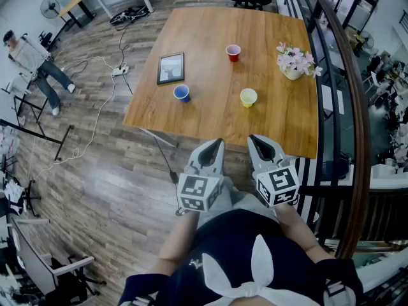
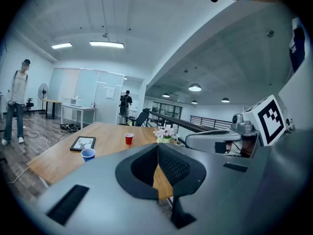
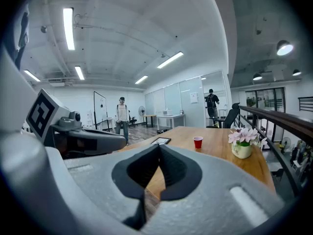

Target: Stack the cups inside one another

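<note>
head view | blue cup point(image 1: 182, 93) beside frame point(image 1: 171, 67), red cup point(image 1: 233, 52), yellow cup point(image 1: 248, 97) further right | likely light, crushable: pinch rim | left gripper point(image 1: 217, 143), right gripper point(image 1: 254, 139) closed, empty

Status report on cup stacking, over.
Shut, empty: left gripper, right gripper, short of table. Unstacked, apart: red cup, blue cup, yellow cup. Nothing in the way.

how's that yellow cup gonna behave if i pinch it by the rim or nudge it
The yellow cup looks like a small thin-walled party cup, so it is probably very light and likely to flex under a firm squeeze. It stands upright on the smooth wooden table, so a nudge would likely slide or tip it.
</note>
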Action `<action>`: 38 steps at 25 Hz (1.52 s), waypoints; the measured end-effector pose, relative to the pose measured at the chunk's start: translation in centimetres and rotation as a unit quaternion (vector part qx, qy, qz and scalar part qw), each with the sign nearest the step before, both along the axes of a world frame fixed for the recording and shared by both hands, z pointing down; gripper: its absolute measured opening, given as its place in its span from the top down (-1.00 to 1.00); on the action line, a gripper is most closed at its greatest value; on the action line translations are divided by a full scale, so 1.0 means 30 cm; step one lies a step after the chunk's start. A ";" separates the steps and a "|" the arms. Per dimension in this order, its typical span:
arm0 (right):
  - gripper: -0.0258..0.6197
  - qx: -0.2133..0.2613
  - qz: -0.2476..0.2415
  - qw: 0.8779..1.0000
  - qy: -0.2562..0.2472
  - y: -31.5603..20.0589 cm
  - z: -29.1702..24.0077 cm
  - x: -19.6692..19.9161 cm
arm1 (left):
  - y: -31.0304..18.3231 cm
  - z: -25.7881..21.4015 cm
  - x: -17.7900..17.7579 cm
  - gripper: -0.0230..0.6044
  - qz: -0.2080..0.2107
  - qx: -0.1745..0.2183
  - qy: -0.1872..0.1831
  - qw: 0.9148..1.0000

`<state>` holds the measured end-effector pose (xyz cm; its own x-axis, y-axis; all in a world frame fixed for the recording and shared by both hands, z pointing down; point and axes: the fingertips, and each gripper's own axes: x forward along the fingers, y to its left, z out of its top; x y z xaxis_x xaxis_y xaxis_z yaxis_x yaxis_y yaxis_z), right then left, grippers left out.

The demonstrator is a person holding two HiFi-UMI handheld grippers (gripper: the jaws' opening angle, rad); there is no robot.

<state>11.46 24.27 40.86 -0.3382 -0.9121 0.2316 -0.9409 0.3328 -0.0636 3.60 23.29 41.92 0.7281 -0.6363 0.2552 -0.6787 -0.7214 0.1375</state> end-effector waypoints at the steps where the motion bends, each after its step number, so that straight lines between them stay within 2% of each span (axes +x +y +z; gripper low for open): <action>1: 0.93 0.000 0.001 1.000 0.001 -0.003 0.000 0.004 | -0.004 0.000 0.000 0.87 0.001 0.000 -0.001 1.000; 17: 0.91 0.007 0.005 0.999 0.047 -0.113 -0.012 0.082 | -0.099 -0.016 0.039 0.86 0.001 0.002 -0.002 1.000; 18: 0.74 0.006 0.003 0.999 0.046 -0.125 -0.014 0.088 | -0.110 -0.017 0.041 0.86 0.000 0.002 -0.001 1.000; 19: 0.66 0.006 -0.001 0.999 0.044 -0.139 -0.015 0.091 | -0.121 -0.017 0.042 0.86 -0.001 0.001 -0.001 1.000; 27: 0.22 -0.019 -0.009 0.998 0.060 -0.268 0.007 0.117 | -0.219 -0.001 0.032 0.87 -0.004 -0.013 -0.008 1.000; 32: 0.10 -0.048 0.003 0.996 0.071 -0.362 0.060 0.143 | -0.307 0.020 0.005 0.87 -0.004 -0.028 -0.009 1.000; 38: 0.08 -0.065 0.028 0.994 0.082 -0.511 0.123 0.180 | -0.457 0.056 -0.028 0.86 -0.004 -0.036 -0.009 0.999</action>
